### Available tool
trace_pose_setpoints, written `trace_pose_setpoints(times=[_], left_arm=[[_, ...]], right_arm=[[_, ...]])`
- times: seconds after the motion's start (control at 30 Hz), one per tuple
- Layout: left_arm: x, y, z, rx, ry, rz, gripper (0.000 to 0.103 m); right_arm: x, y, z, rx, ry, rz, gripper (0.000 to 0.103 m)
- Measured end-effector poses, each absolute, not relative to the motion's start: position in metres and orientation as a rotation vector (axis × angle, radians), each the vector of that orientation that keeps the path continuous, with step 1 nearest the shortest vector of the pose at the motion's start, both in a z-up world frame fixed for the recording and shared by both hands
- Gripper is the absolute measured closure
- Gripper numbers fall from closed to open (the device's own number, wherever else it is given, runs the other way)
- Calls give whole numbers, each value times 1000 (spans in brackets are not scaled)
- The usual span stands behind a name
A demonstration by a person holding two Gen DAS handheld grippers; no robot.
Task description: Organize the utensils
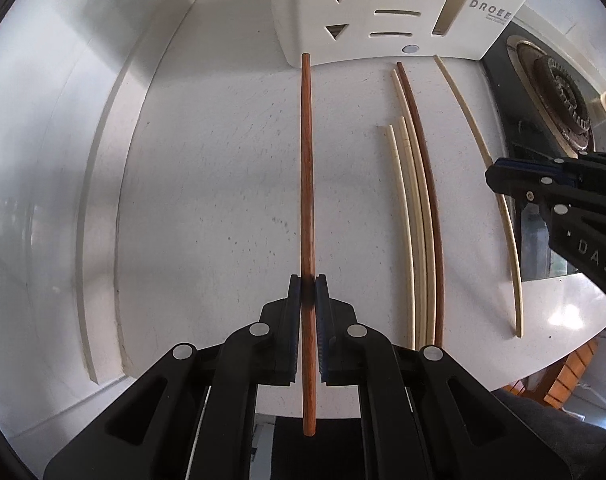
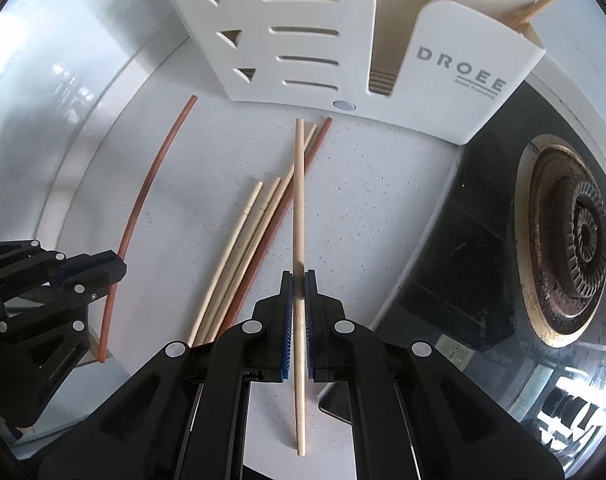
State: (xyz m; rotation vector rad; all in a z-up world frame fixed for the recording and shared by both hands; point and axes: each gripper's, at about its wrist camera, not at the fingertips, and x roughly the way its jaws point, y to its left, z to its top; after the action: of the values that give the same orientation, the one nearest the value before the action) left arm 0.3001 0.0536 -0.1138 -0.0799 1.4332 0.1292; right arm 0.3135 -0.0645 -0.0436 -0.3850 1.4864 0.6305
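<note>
Two views: left wrist first, then right wrist.
Left wrist, left gripper [image 1: 307, 280]: jaws clamped on a dark brown chopstick [image 1: 307, 160] that points toward the white holder [image 1: 343, 12].
Left wrist, counter [image 1: 223, 160]: four loose chopsticks [image 1: 417, 208] lie in a bunch to the right of the held one.
Left wrist, right edge: right gripper [image 1: 499, 178], a pale chopstick [image 1: 463, 108] in its closed jaws.
Right wrist, right gripper [image 2: 299, 276]: pinched tight on the pale chopstick [image 2: 299, 200], over the loose bunch [image 2: 255, 236].
Right wrist, holder [image 2: 455, 80]: marked DROEE, beside the stove burner [image 2: 575, 240].
Right wrist, left edge: left gripper [image 2: 117, 266] grips the brown chopstick [image 2: 151, 184].

White holder [image 2: 303, 40] blocks ahead, stove burner [image 2: 575, 232] right, bare countertop [image 1: 207, 184] left
</note>
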Motion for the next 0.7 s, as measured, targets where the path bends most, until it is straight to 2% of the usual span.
trace_pose_setpoints(times=[0.3, 0.7], left_arm=[[284, 66, -108, -94, 1365, 178, 97], [284, 83, -68, -143, 1213, 236, 97]], right_arm=[[320, -76, -10, -360, 1392, 691, 97], [319, -77, 31, -351, 1229, 737, 97]])
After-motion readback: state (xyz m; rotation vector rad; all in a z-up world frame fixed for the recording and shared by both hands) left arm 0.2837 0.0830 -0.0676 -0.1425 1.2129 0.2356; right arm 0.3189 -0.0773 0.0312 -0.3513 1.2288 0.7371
